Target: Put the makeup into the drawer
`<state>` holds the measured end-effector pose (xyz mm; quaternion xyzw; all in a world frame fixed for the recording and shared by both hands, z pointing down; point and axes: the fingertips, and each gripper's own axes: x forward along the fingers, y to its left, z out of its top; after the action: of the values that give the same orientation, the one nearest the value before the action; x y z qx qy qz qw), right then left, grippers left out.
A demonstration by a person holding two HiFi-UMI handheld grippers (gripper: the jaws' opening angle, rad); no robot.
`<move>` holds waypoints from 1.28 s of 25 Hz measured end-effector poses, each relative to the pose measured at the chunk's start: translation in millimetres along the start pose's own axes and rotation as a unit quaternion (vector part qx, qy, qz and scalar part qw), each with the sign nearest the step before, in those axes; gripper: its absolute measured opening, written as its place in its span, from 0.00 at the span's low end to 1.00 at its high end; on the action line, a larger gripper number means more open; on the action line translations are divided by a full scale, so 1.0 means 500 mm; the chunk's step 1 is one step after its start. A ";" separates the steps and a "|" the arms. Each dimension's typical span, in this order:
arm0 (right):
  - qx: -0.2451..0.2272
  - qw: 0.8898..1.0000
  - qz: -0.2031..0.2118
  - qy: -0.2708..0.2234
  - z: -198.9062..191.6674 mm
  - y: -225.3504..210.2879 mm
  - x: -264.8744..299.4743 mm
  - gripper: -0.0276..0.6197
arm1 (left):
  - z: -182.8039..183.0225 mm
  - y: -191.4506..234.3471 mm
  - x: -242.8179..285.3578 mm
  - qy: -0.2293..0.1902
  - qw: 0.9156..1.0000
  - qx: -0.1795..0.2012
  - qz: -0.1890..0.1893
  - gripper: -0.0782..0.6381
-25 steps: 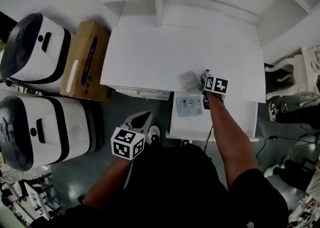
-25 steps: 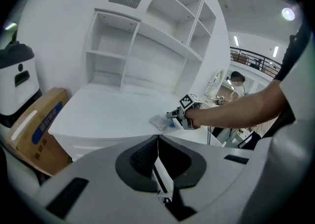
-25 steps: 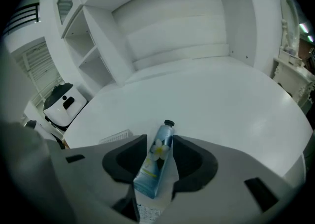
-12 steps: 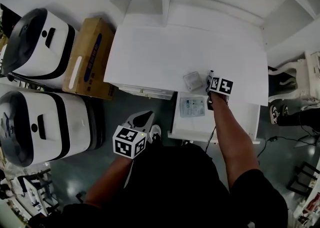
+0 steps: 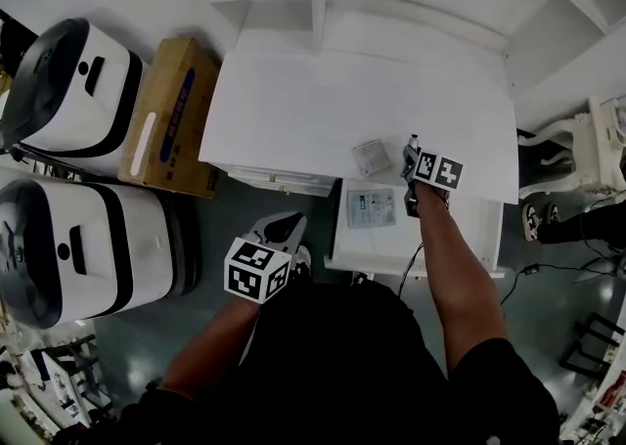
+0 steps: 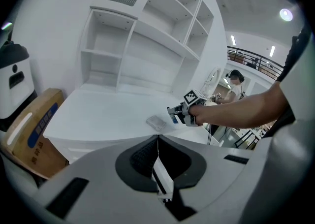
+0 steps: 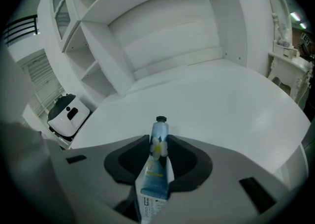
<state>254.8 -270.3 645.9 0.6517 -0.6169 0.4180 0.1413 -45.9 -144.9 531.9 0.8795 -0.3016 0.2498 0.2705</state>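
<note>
Gripped blue tube (image 7: 156, 164), open drawer (image 5: 474, 228) waiting below.
The right gripper (image 7: 158, 142), jaws just closed onto the tube at the head view's centre-right, should hold firm, carry it down-frame over the drawer, and lower before releasing; the left gripper (image 6: 156, 144) is pinched together, empty.

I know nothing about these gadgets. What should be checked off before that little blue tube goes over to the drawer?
1. Grip: ok. The right hand-held gripper's jaws have just been closing and pinch the blue tube.
2. Tube clear of the desk: cannot tell.
3. The drawer open: ok, pulled out below the desk edge.
4. Room inside: ok. A packet lies in its left part; bare space shows to the right.
5. Path past the clear case: ok, it lies on the desk beside the tube, apart from it.
6. Other hand: ok. The left hand-held gripper is shut, empty, away from the drawer.
</note>
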 end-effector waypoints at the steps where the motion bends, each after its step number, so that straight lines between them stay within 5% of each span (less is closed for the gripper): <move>1: -0.003 1.000 0.003 -0.003 0.000 0.004 -0.010 0.25 | 0.001 -0.001 0.001 0.000 1.000 0.001 -0.002 0.12; 8: -0.032 0.998 0.047 -0.016 -0.024 0.049 -0.088 0.25 | 0.004 0.022 0.002 -0.002 1.000 -0.003 0.011 0.12; 14: -0.138 0.987 0.087 -0.003 -0.082 0.115 -0.141 0.25 | 0.002 0.008 0.023 0.003 1.000 -0.001 0.004 0.12; 17: -0.217 0.970 0.108 0.011 -0.124 0.151 -0.157 0.25 | 0.008 -0.006 0.029 0.004 1.000 0.005 -0.003 0.12; 21: -0.340 0.931 0.126 0.036 -0.195 0.179 -0.159 0.25 | 0.008 -0.012 0.033 0.006 1.000 0.007 -0.003 0.12; 25: -0.414 0.898 0.136 0.069 -0.270 0.183 -0.138 0.25 | 0.002 -0.003 0.028 0.006 1.000 0.002 0.007 0.12; 32: -0.443 0.877 0.129 0.137 -0.381 0.127 -0.058 0.25 | -0.006 0.022 0.005 0.007 0.999 -0.008 0.031 0.12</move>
<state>129.0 -129.7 720.6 0.3720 -0.7904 0.2007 0.4433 -52.3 -151.5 539.0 0.8659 -0.3284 0.2617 0.2717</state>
